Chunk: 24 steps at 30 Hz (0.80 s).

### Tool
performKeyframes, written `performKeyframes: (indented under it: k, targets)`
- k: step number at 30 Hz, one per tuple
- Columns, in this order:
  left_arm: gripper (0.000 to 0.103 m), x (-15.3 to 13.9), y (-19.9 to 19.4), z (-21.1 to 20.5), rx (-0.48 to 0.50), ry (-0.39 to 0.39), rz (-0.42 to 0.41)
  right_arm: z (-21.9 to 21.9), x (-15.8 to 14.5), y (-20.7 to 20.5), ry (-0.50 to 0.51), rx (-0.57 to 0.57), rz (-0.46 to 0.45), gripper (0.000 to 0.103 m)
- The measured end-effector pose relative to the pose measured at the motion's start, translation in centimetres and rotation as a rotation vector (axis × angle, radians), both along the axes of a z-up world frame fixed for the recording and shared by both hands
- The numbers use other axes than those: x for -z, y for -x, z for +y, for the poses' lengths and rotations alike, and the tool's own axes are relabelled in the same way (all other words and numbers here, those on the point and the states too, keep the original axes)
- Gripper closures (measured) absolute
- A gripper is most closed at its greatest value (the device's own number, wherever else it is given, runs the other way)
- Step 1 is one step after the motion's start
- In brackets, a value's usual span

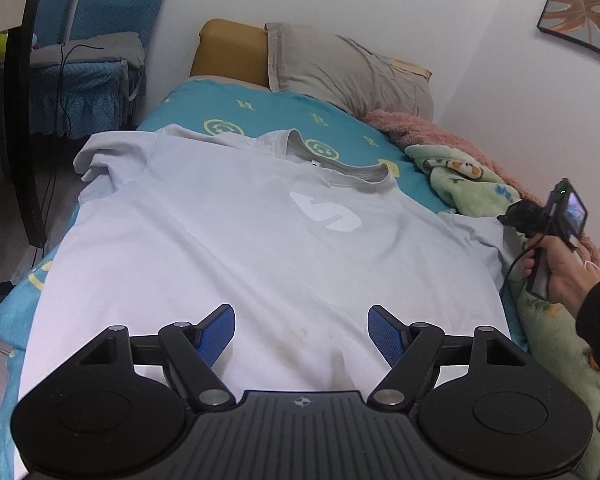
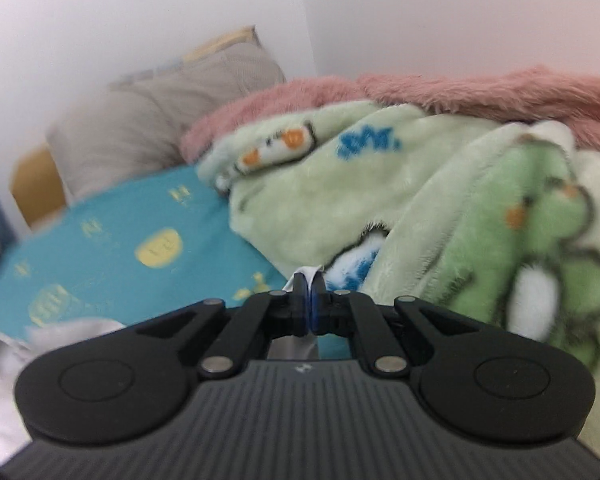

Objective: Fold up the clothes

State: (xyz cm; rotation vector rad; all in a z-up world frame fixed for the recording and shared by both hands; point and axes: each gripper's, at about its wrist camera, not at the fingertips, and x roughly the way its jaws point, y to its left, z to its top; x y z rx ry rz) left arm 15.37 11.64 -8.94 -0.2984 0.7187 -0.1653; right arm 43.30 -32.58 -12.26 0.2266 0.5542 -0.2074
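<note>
Bed (image 1: pixel 236 100): it is carrying everything here; a teal sheet with yellow prints is covering it, and a grey pillow (image 1: pixel 340 68) is leaning at the head end against the wall.
Blankets: a green cartoon blanket (image 2: pixel 440 200) and a pink fluffy one (image 2: pixel 460 92) are bunching along the wall side of the bed, to the right of the shirt.
T-shirt (image 1: pixel 240 248): it is lying spread flat and face up on the bed, white logo showing, collar pointing toward the pillow, hem toward the left camera; its long axis is running straight away from the left hand-held gripper. One sleeve is drooping over the bed's left edge.
Right hand-held gripper (image 2: pixel 309 300): its fingers are pressing together on a slip of pale cloth, apparently the shirt's right sleeve edge, beside the green blanket.
Left hand-held gripper (image 1: pixel 301 334): it is hovering over the hem end with its blue pads standing well apart, holding nothing.
Key relation: the right one is sitting on the wall-side sleeve, so a fold would be travelling leftward across the shirt's long axis; the left one is nearer the hem.
Containers: none are showing.
</note>
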Motion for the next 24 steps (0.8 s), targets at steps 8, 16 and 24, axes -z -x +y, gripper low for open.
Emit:
performKeyframes:
  k: [8,16,24]
  targets:
    - [0.028,-0.1,-0.6,-0.6,0.03,-0.012,-0.016,2.4,2.5,1.1,0.001,0.004,0.087,0.054]
    - [0.028,-1.3,2.8,-2.7,0.144,-0.006,-0.064,4.2,-3.9,15.6,-0.142,-0.007,0.012,0.018]
    - [0.034,-2.0,8.9,-6.7,0.362,0.003,-0.038,6.8,-10.4,31.7,-0.23,-0.069,-0.008,0.018]
